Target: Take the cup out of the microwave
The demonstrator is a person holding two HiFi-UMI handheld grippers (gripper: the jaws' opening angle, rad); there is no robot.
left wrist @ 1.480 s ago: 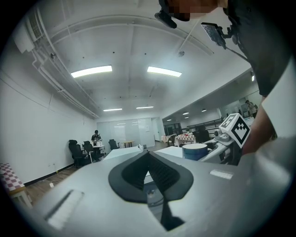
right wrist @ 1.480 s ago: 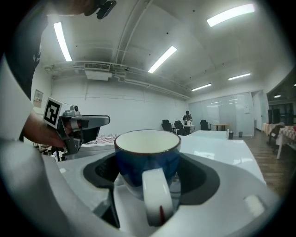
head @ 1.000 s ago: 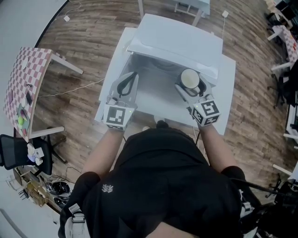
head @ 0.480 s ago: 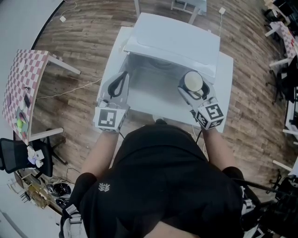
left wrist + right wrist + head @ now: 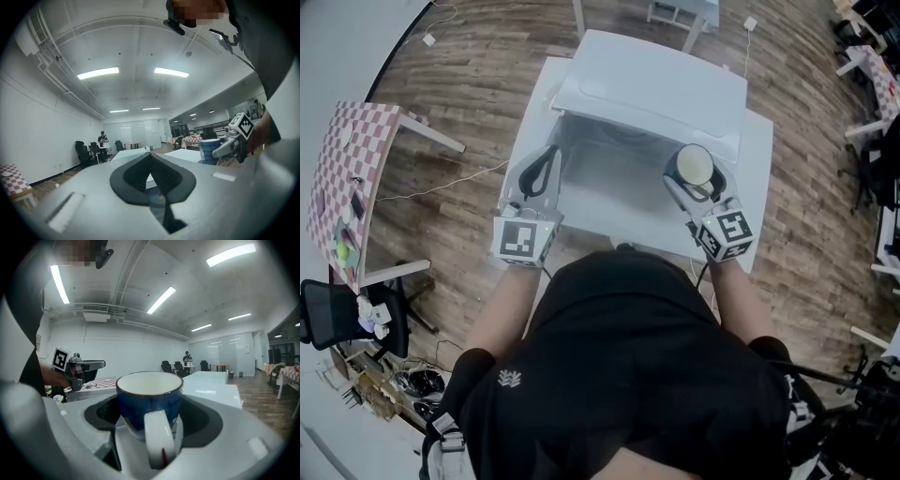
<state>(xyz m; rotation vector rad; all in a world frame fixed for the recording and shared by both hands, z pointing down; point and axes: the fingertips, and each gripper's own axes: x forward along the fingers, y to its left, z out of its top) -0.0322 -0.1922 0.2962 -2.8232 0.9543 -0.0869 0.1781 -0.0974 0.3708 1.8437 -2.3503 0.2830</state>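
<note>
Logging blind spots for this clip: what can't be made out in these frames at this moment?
- Microwave: the head view sees only its top, so the cavity and door are hidden. Neither gripper view shows it.
- Cup contents: the right gripper view looks level with the rim, so its wall hides the bottom. It is too small in the head view to tell.
- Standing person, far off in the left gripper view: too small for detail.

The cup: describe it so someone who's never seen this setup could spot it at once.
On the white table stands a white microwave; in front of its right end, the right gripper grips the cup. It is the only cup here: dark blue outside, cream inside, with a white handle.
</note>
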